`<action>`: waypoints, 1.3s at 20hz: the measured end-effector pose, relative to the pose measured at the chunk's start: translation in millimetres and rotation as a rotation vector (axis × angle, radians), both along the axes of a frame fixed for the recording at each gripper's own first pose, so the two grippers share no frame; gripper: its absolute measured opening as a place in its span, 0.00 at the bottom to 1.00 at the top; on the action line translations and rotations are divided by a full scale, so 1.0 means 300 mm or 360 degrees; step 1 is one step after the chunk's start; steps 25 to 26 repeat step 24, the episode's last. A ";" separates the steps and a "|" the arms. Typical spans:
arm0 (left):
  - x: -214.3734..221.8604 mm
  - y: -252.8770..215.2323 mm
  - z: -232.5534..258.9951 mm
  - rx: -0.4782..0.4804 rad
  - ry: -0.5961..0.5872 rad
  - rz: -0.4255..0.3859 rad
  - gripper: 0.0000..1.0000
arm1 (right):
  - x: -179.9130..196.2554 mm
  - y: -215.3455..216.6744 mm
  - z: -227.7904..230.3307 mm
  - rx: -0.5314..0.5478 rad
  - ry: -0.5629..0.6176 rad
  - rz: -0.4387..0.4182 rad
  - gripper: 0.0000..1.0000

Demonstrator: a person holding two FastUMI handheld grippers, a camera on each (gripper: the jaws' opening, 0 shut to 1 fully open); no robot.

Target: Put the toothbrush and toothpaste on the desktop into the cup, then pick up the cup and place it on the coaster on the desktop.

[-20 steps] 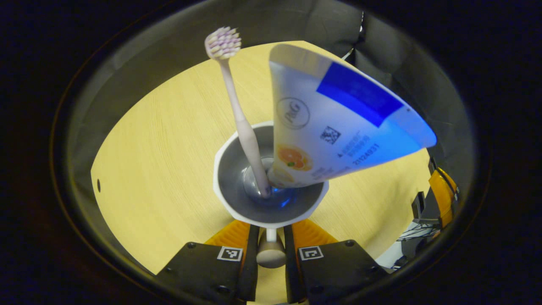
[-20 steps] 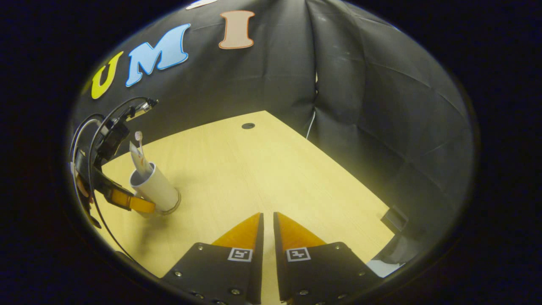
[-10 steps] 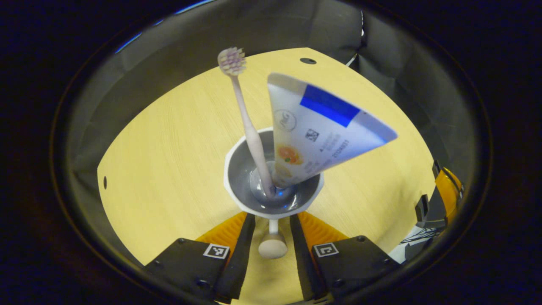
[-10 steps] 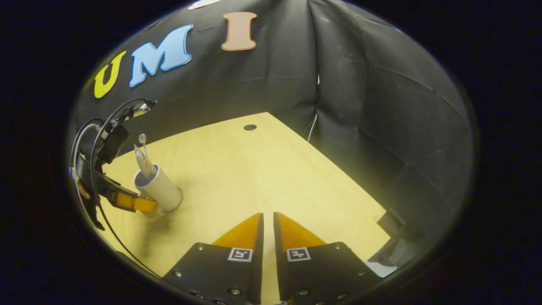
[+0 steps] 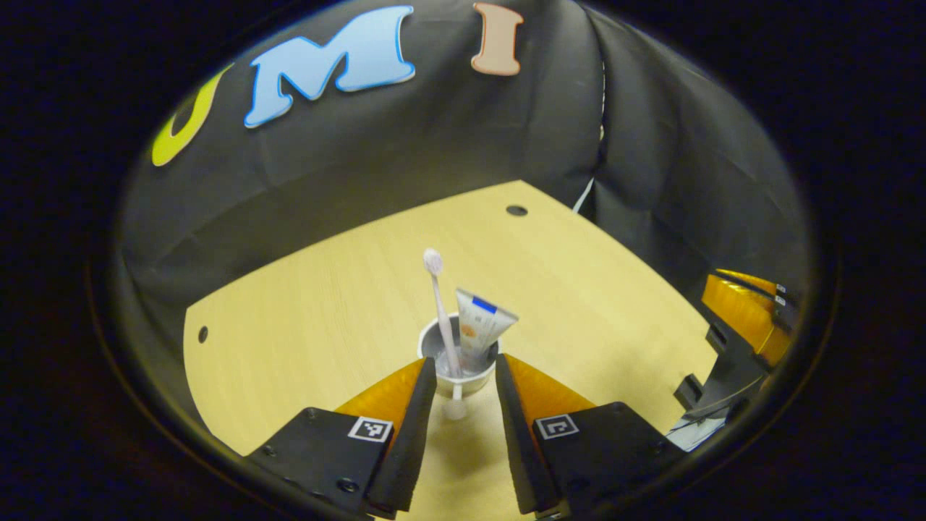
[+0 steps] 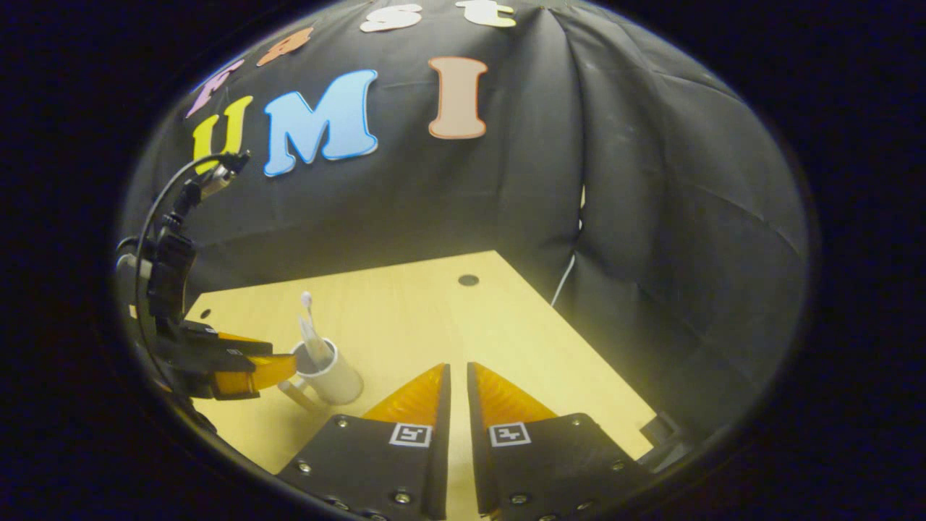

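Cup (image 5: 457, 362) with toothbrush (image 5: 438, 304) and toothpaste tube (image 5: 477, 329) stands on the table (image 5: 304, 311).
Left hand-held gripper (image 5: 465, 369) is spread apart just behind the cup; right hand-held gripper (image 6: 457, 380) is closed together, well inside the table's edges.

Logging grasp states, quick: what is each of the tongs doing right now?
Left tongs: open, astride the cup handle, gripping nothing.
Right tongs: shut, empty.

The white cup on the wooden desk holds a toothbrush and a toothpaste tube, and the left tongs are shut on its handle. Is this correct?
Not entirely. In the left gripper view the left tongs stand open, either side of the white cup's handle without pressing it. The toothbrush and toothpaste tube are inside the cup.
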State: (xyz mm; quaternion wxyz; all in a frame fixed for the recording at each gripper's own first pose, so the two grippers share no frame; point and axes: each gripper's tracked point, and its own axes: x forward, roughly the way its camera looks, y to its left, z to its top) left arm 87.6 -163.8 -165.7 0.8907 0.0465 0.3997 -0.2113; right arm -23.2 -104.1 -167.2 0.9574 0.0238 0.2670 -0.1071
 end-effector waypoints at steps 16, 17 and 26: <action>0.029 0.242 0.859 -0.0416 -0.1032 0.0432 0.56 | 0.174 0.174 0.698 0.0024 -0.0705 0.0300 0.17; 0.009 0.253 0.894 -0.0433 -0.1065 0.0458 0.55 | 0.179 0.179 0.756 0.0015 -0.0786 0.0306 0.17; -0.067 0.301 1.009 -0.0448 -0.1220 0.0569 0.57 | 0.181 0.245 0.866 -0.0019 -0.0958 0.0408 0.17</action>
